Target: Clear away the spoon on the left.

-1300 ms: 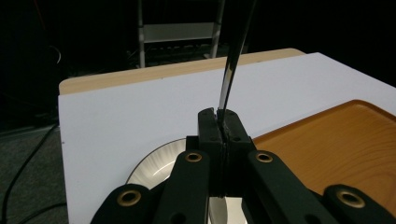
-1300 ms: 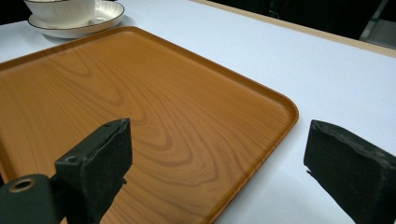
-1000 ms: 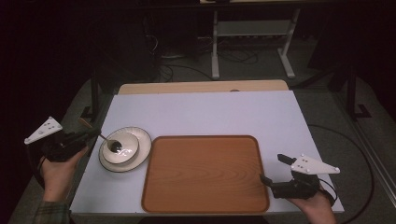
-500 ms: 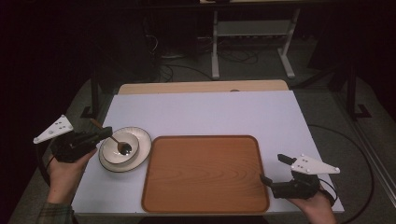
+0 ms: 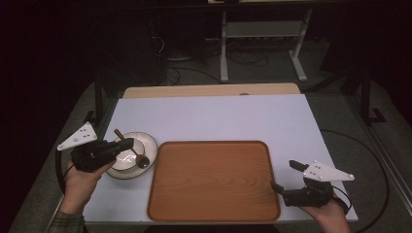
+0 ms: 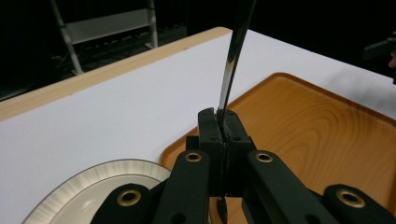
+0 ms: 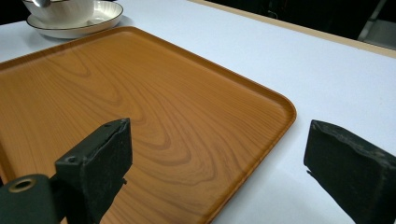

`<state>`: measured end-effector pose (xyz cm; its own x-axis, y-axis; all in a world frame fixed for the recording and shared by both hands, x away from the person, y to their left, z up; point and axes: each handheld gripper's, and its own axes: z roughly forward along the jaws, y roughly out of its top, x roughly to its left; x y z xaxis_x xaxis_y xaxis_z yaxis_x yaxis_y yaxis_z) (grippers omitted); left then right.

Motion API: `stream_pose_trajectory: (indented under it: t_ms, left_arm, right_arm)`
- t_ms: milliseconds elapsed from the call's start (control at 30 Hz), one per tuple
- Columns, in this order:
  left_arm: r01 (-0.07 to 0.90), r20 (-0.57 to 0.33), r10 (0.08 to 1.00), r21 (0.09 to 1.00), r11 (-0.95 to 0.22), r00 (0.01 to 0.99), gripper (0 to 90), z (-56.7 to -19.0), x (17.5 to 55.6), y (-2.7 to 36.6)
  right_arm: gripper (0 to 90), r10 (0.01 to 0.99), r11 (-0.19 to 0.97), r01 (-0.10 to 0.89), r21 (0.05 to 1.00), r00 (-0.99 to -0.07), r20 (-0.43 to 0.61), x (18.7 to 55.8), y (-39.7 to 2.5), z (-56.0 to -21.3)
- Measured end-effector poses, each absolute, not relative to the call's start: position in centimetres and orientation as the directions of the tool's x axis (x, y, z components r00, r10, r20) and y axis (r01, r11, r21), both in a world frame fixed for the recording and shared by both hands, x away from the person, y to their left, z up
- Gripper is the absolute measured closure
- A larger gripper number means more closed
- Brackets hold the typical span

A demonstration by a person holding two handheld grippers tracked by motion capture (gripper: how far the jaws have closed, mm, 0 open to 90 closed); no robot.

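A white bowl (image 5: 127, 156) sits on a white plate (image 5: 149, 144) at the table's left, beside a wooden tray (image 5: 214, 179). My left gripper (image 5: 128, 142) is over the bowl, shut on the handle of a metal spoon (image 5: 141, 159). The spoon's bowl end hangs low by the plate's right rim. In the left gripper view the thin spoon handle (image 6: 235, 56) rises from between the closed jaws of my left gripper (image 6: 223, 126). My right gripper (image 5: 284, 175) stands open at the tray's near right corner, and the right gripper view shows nothing between the fingers of this gripper (image 7: 219, 140).
The white table (image 5: 214, 119) has a wooden strip along its far edge. The tray (image 7: 116, 93) carries nothing. The plate (image 7: 107, 11) and bowl (image 7: 60, 9) lie far off in the right gripper view. A metal rack (image 5: 262, 31) and cables stand on the floor behind.
My left gripper has moved right, over the plate and bowl, and the spoon has shifted right with it. The right gripper has stayed in place.
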<state>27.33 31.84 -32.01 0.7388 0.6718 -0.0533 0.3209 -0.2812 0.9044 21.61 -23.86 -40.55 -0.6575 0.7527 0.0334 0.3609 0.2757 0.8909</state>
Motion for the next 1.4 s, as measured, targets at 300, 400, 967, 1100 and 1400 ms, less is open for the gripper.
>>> stream_pose_trajectory:
  t_ms: [300, 400, 967, 1100, 1400]
  left_arm:
    - [0.341, -0.06, 0.628, 0.878, -0.336, 0.776, 88.7, -33.3, 27.4, 29.7]
    - [0.343, -0.051, 0.619, 0.866, -0.364, 0.784, 88.7, -33.8, 27.5, 29.0]
    - [0.381, -0.062, 0.595, 0.82, -0.428, 0.801, 88.6, -36.0, 27.9, 27.5]
    - [0.379, -0.047, 0.596, 0.811, -0.446, 0.802, 88.5, -36.1, 27.9, 27.2]
    - [0.373, -0.025, 0.595, 0.799, -0.471, 0.804, 88.3, -36.3, 28.3, 26.2]
  right_arm:
    - [7.2, 0.751, 0.278, 0.357, 0.892, -0.659, 0.03, 21.6, -23.9, -40.5]
    - [7.2, 0.752, 0.277, 0.36, 0.891, -0.658, 0.032, 21.6, -23.9, -40.5]
    - [7.2, 0.753, 0.276, 0.361, 0.891, -0.657, 0.033, 21.6, -23.9, -40.5]
    - [7.2, 0.753, 0.277, 0.36, 0.891, -0.657, 0.032, 21.6, -23.9, -40.5]
    - [7.2, 0.753, 0.275, 0.36, 0.892, -0.657, 0.033, 21.6, -23.9, -40.5]
